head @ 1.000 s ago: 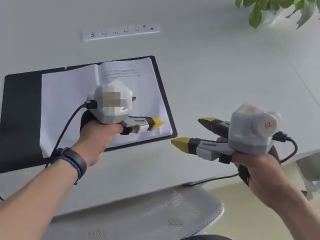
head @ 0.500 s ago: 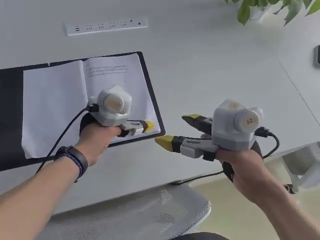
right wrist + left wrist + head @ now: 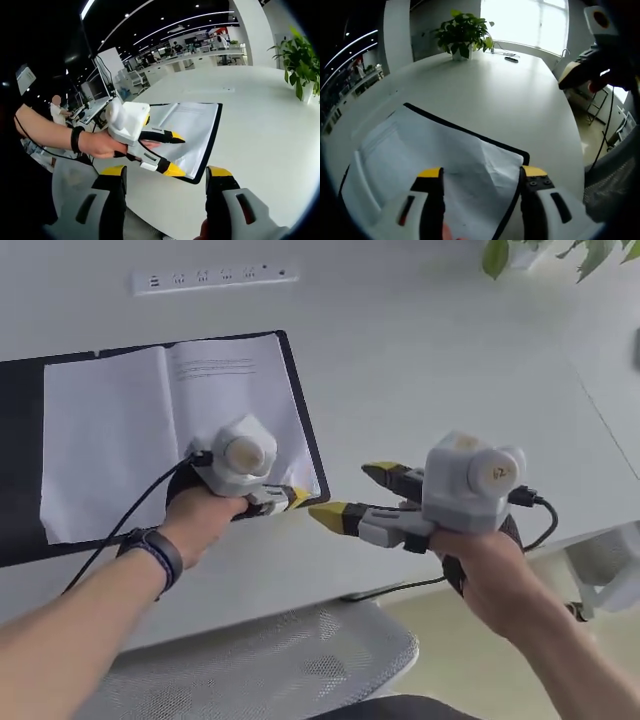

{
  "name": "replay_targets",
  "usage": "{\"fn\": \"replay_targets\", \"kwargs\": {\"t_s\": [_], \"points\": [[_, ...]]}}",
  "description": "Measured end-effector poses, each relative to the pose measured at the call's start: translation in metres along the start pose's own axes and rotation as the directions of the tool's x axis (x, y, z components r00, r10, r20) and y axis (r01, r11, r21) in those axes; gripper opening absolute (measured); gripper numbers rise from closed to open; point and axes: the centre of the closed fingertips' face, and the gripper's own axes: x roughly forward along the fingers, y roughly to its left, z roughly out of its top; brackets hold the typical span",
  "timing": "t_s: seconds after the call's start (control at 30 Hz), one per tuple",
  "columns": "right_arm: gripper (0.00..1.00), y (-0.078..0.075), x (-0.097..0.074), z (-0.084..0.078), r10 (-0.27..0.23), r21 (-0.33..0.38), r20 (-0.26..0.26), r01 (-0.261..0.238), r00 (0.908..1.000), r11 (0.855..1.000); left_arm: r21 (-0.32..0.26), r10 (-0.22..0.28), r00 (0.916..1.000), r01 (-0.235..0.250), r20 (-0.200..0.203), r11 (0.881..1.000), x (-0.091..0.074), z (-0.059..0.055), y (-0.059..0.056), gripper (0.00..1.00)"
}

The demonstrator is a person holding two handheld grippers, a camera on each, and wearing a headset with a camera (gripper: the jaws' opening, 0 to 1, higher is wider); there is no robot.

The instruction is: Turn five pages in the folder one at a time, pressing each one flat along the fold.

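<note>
Our left gripper [image 3: 290,498] and right gripper [image 3: 352,493] gape empty; we should pinch just 1 white paper page [image 3: 240,410] at the open black folder's [image 3: 20,470] 5 o'clock corner.

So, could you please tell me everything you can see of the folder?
The folder lies open and flat on the white table. Its black cover shows as a thin border at the right and near edges and a wide band at the left. The pages are white paper; the right page has a few printed lines near its top and looks slightly creased. The fold runs down the middle. The left gripper is over its near right corner, fingers open; I can't tell whether they touch.
</note>
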Motion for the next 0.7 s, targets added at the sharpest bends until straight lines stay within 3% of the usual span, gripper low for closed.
{"fn": "replay_targets", "kwargs": {"t_s": [0.17, 0.47, 0.7], "points": [[0.62, -0.001, 0.003, -0.001, 0.008, 0.005, -0.003, -0.008, 1.0, 1.0, -0.02, -0.003, 0.9999, 0.004, 0.013, 1.0, -0.001, 0.001, 0.005, 0.55], [0.6, -0.006, 0.011, -0.002, 0.018, 0.017, -0.006, -0.017, 0.9998, 1.0, -0.031, -0.007, 0.9998, 0.007, 0.021, 0.999, -0.002, 0.001, 0.004, 0.55], [0.58, -0.017, 0.028, 0.002, 0.022, 0.053, 0.008, -0.022, 0.9997, 0.998, -0.095, 0.007, 0.9988, -0.002, 0.048, 0.995, -0.006, 0.0, 0.013, 0.47]]}}
